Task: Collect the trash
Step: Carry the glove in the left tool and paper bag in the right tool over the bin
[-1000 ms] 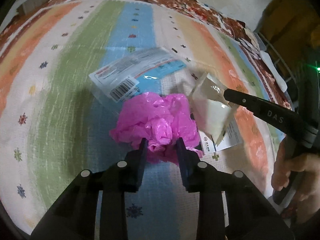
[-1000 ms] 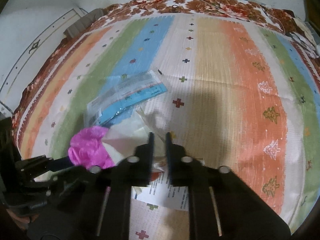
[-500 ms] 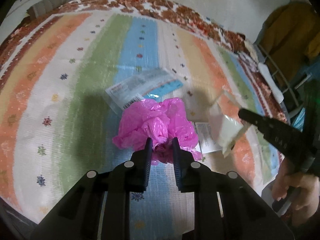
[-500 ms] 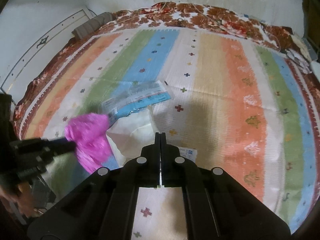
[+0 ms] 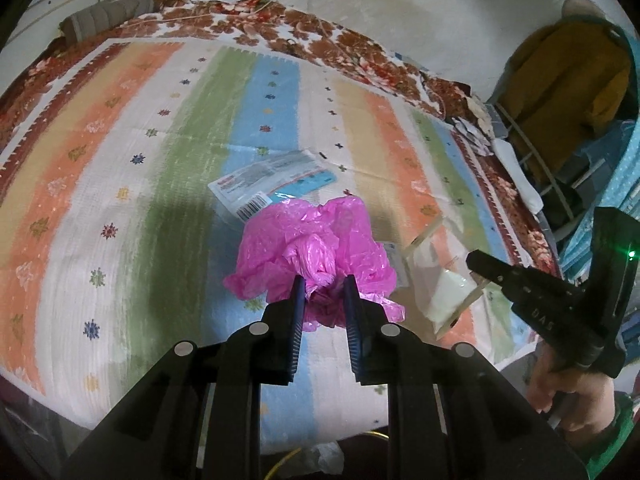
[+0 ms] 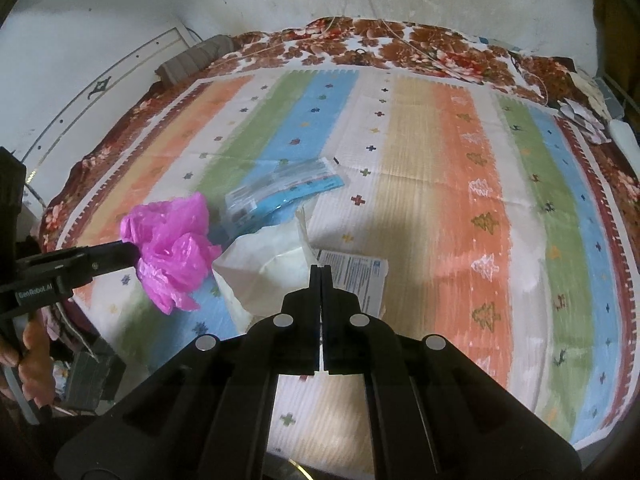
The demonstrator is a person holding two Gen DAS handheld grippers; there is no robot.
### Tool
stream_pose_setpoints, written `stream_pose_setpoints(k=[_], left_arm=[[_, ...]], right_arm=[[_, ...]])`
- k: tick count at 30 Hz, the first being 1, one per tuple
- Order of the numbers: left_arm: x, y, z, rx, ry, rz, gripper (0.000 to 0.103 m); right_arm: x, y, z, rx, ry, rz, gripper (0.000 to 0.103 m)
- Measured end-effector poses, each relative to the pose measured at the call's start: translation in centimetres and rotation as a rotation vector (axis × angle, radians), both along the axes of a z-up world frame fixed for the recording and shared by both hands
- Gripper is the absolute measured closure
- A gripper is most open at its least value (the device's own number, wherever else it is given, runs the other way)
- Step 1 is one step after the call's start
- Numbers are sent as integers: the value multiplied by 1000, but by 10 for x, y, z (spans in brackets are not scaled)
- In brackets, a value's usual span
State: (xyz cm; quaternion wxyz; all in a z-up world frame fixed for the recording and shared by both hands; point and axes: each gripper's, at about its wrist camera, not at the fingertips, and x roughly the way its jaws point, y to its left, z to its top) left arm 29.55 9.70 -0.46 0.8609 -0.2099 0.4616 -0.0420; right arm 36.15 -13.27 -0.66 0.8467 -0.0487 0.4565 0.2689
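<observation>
Clamping the limp, featherlight pink bag (image 5: 316,256) by its knot, left tool (image 5: 322,292); right tool (image 6: 321,276) pinches a crinkly clear wrapper (image 6: 264,264) above the bed's near edge (image 6: 192,356).

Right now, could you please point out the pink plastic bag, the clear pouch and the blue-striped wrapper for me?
pink plastic bag (image 5: 312,240): left wrist view, crumpled upper body.
clear pouch (image 6: 264,268): right wrist view, pale middle panel.
blue-striped wrapper (image 5: 272,184): left wrist view, centre, beside the barcode.

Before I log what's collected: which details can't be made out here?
- White leaflet: print too small to read; right claw and clear wrapper cover part.
- Left wrist view: pink bag hides the leaflet almost fully.
- No bin in either view.
</observation>
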Motion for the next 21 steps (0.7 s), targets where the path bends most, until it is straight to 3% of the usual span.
stream_pose_setpoints(k=[21], left_arm=[[-79,-20,37,-53,-47,-23,85]], right_arm=[[-91,-29,40,79,-43,37,103]])
